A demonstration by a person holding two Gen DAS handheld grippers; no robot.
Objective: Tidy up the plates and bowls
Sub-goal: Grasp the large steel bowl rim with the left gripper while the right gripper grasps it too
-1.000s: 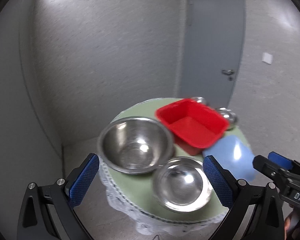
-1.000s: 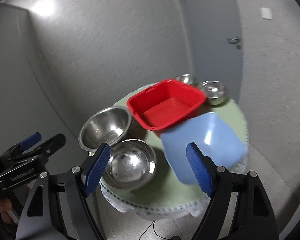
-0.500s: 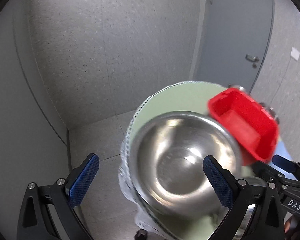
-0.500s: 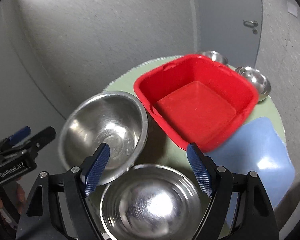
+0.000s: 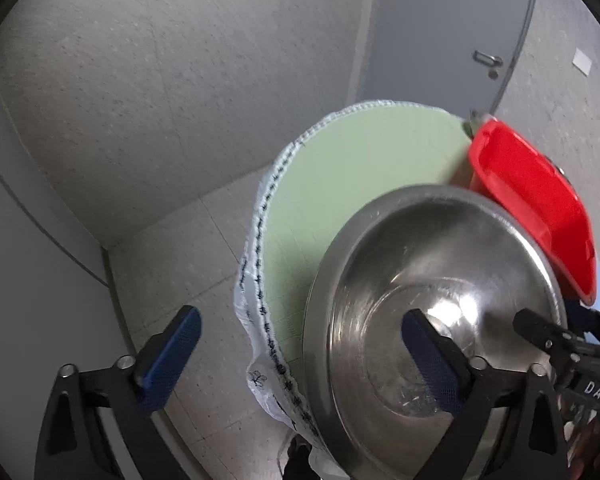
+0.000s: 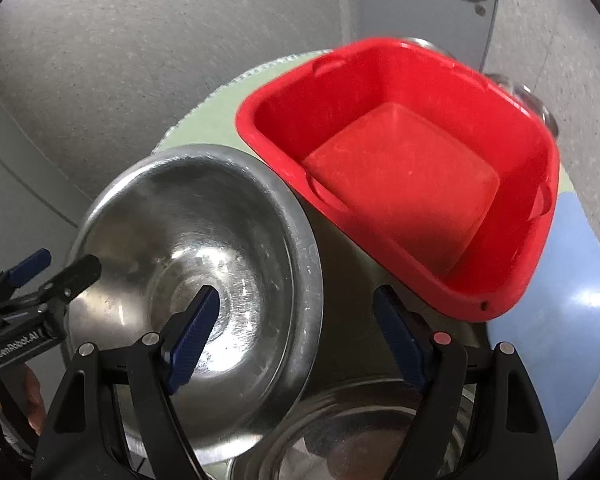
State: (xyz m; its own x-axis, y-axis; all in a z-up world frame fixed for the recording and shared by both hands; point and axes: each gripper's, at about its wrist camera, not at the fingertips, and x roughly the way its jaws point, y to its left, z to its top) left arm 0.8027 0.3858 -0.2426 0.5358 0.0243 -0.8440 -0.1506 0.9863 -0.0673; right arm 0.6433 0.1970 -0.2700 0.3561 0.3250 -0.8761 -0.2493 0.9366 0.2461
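Note:
A large steel bowl (image 5: 432,320) (image 6: 204,272) sits at the near left of the round green table (image 5: 360,184). My left gripper (image 5: 300,356) is open; its right finger is over the bowl's inside and its left finger is outside the rim. My right gripper (image 6: 296,340) is open, straddling the large bowl's right rim above a smaller steel bowl (image 6: 352,436). A red square tub (image 6: 404,172) (image 5: 540,208) stands behind, with a light blue plate (image 6: 572,320) to its right.
Two small steel bowls (image 6: 536,100) sit behind the red tub near the table's far edge. The table's lace-edged cloth (image 5: 260,320) hangs over the left side. Grey walls and a grey door (image 5: 452,28) stand close behind. Each gripper shows in the other's view.
Both grippers have moved down and closer to the table. My left gripper now straddles the large bowl's rim. My right gripper has come in over the two steel bowls.

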